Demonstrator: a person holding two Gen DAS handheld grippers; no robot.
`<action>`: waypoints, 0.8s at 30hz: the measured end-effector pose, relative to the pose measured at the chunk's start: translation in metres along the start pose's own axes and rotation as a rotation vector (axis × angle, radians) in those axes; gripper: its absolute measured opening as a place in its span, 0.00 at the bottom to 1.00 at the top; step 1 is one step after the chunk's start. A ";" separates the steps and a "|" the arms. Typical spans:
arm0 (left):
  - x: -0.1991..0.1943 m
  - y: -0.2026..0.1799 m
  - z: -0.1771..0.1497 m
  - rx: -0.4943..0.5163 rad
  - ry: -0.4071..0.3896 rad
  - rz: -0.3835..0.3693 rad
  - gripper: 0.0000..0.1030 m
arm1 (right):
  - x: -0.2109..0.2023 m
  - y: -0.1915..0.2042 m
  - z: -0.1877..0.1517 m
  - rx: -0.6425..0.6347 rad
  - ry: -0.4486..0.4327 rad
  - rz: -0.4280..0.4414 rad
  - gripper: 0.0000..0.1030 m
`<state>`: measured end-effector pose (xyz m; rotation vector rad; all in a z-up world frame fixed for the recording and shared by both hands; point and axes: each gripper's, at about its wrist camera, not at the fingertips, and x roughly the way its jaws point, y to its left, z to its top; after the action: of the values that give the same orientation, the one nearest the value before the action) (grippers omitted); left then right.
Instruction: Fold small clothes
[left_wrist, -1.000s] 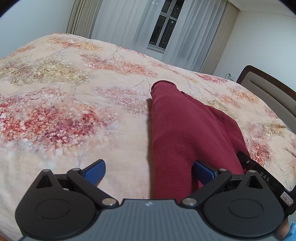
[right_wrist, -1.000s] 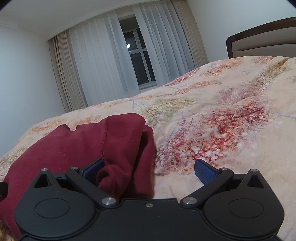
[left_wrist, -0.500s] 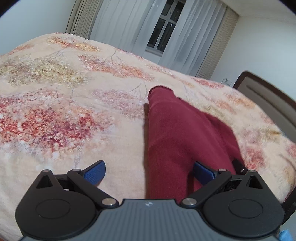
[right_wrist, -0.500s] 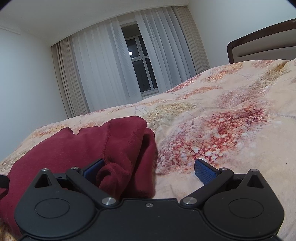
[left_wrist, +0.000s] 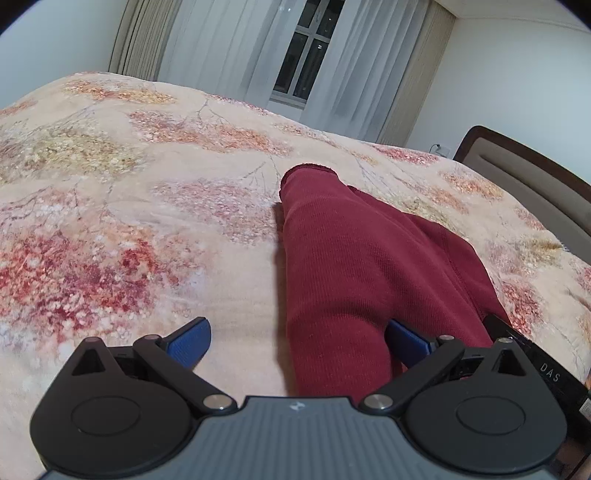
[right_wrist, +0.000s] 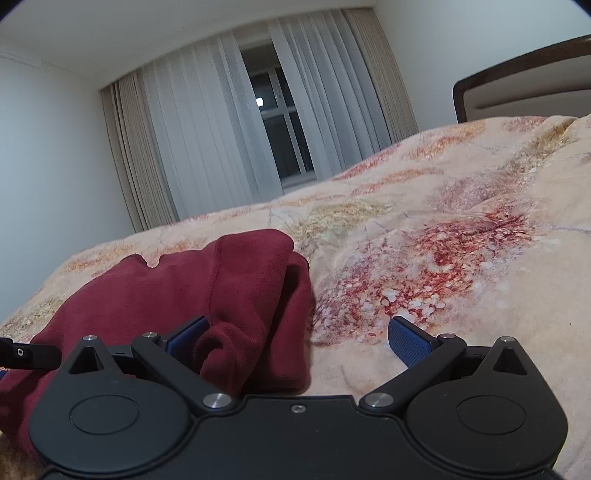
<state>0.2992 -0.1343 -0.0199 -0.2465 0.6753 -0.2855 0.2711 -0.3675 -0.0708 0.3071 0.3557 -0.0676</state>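
Observation:
A dark red knitted garment (left_wrist: 354, 266) lies folded on a floral bedspread (left_wrist: 129, 229), one narrow folded part reaching away toward the window. My left gripper (left_wrist: 295, 341) is open, and the garment's near end lies between its blue pads (left_wrist: 190, 341). In the right wrist view the same garment (right_wrist: 229, 291) is bunched at the left. My right gripper (right_wrist: 295, 334) is open around the garment's near right corner, its left pad (right_wrist: 188, 332) against the cloth and its right pad over bare bedspread (right_wrist: 461, 258).
A dark wooden headboard (left_wrist: 524, 173) stands at the right of the bed. Sheer curtains and a dark window (right_wrist: 280, 144) fill the far wall. The other gripper's black body (left_wrist: 535, 354) shows at the lower right of the left wrist view.
Both grippers have tilted up a little, so more of the window and wall shows. The garment has not changed shape, and both grippers stay open.

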 end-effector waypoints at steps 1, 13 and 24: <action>0.000 0.000 0.000 -0.001 0.001 0.000 1.00 | 0.002 0.001 0.004 0.003 0.022 -0.004 0.99; 0.002 0.000 0.002 0.005 0.002 0.003 1.00 | 0.019 0.011 -0.004 0.053 0.066 0.123 1.00; 0.001 0.001 -0.003 0.008 -0.018 0.004 1.00 | 0.016 0.007 -0.008 0.056 0.030 0.141 1.00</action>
<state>0.2980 -0.1341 -0.0224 -0.2398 0.6562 -0.2816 0.2838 -0.3586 -0.0820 0.3883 0.3611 0.0659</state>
